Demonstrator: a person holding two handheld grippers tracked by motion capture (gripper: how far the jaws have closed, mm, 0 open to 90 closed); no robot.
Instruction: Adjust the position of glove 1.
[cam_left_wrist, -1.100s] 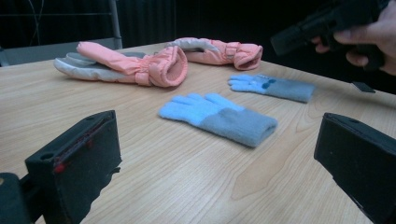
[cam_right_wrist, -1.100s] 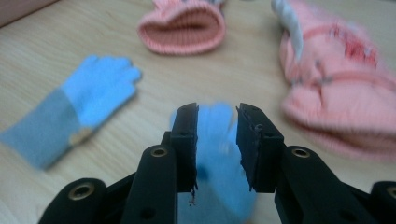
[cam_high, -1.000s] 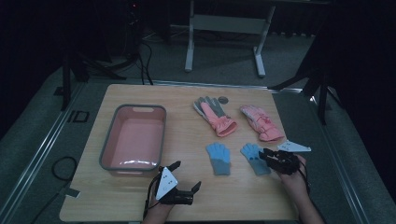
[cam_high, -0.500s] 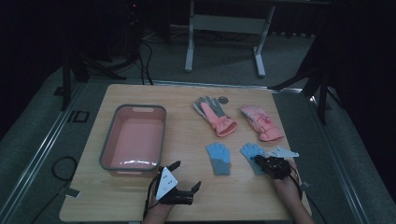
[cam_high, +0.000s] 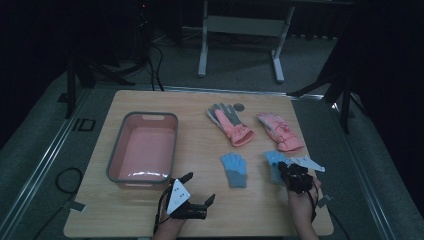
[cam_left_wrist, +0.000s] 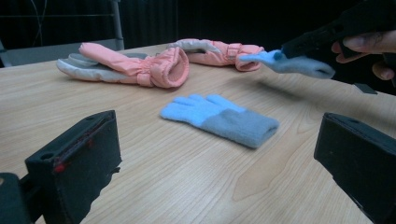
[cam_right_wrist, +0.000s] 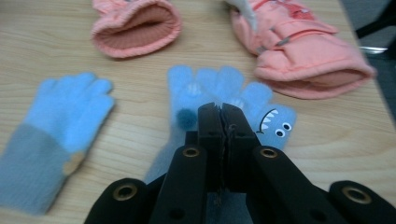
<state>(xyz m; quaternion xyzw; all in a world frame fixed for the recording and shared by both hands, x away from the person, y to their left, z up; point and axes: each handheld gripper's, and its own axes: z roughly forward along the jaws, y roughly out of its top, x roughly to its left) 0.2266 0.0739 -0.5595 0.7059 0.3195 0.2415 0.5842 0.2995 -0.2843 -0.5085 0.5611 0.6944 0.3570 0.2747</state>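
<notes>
Lying on the wooden table (cam_high: 200, 210):
- Blue knit gloves, two: one blue glove (cam_high: 234, 169) flat near the front edge, the other blue glove (cam_high: 274, 163) toward the front right corner.
- Pink padded gloves, two: one pink glove (cam_high: 231, 125) and a second pink glove (cam_high: 280, 131) sitting toward the back right.
- Pink tub (cam_high: 116, 165), one, standing at the left side.
- Small round disc (cam_high: 239, 106), one, lying near the back edge.

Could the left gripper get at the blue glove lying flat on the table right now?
Probably yes. The left gripper is open and holds nothing, and only bare table lies between it and the flat blue glove. The right gripper grips the other blue glove, off to one side.
</notes>
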